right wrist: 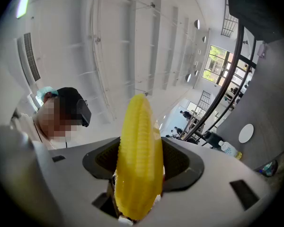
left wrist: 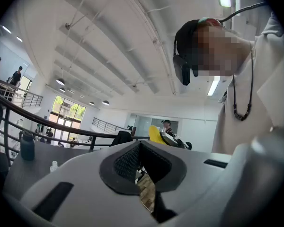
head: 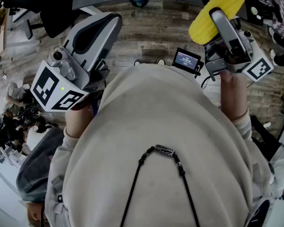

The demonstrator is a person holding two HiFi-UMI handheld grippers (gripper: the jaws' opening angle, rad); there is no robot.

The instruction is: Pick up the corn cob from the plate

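Right gripper (right wrist: 140,170): clenched on the corn cob (right wrist: 137,141). Jaws pinch the cob's lower part from both sides, and the long axis runs out along the jaws, so most of the cob sticks out past the tips. The grip is low on the cob, so it's a long lever. My guess is it could pivot if swung hard.

Left gripper (left wrist: 140,163): pads closed against each other, nothing between them. Only a sliver of wood floor (head: 146,32) shows through the gap below. It looks idle, not part of the grasp.

Both gripper views show ceiling, so both tools point up. In the head view they're held raised, one either side of the person's chest, with the marker cube (head: 52,91) on the left and the marker cube (head: 258,67) on the right. The cob is at upper right there, well apart from the left tool.

No plate in any view. Judging by that, the cob is lifted clear and the pick looks done. The upright hold reads as a carry or rest pose. A small lit screen (head: 187,60) sits below, between the arms.
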